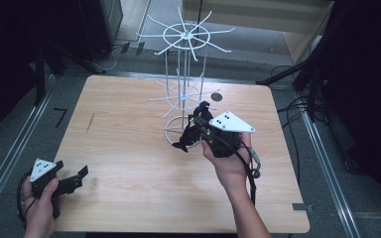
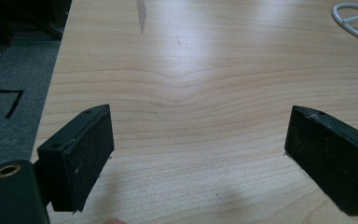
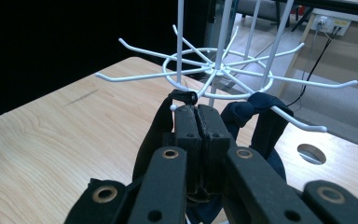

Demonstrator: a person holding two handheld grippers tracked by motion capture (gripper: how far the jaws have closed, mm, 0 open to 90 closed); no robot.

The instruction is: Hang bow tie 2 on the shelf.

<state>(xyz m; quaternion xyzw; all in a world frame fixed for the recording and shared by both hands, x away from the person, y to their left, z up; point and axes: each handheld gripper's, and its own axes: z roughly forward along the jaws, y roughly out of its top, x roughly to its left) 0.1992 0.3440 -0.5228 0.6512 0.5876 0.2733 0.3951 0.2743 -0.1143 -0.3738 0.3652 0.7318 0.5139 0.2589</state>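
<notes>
Spreading across the middle of the high view, the wooden table point(image 1: 129, 148) is carrying everything else, its pale grain running toward a small round hole point(image 1: 216, 96) near the far edge. Standing on the far half of it is a white wire rack point(image 1: 183, 74), a tall stand with a ring base on the wood and two tiers of thin hooked arms radiating from rings, one tier at the top and one lower down.

Reaching in from the bottom right, the person's right hand point(image 1: 228, 161) is holding the right gripper point(image 1: 198, 121) up against the lower tier of the rack. Its jaws are pressed together, clamping a dark fabric item point(image 1: 191, 134) by a small loop at its top edge. In the right gripper view that loop point(image 3: 182, 97) is sitting just at the ball tip of one white hook, touching or nearly touching it, while the rest of the cloth point(image 3: 261, 126) is hanging down on both sides of the jaws and draping over a neighbouring hook arm. Whether the loop is already over the hook is hard to tell.

Resting at the near left corner of the table, well apart from the rack, the left hand point(image 1: 39, 203) is holding the left gripper point(image 1: 77, 176), whose jaws are standing wide apart over bare wood with nothing between them.
</notes>
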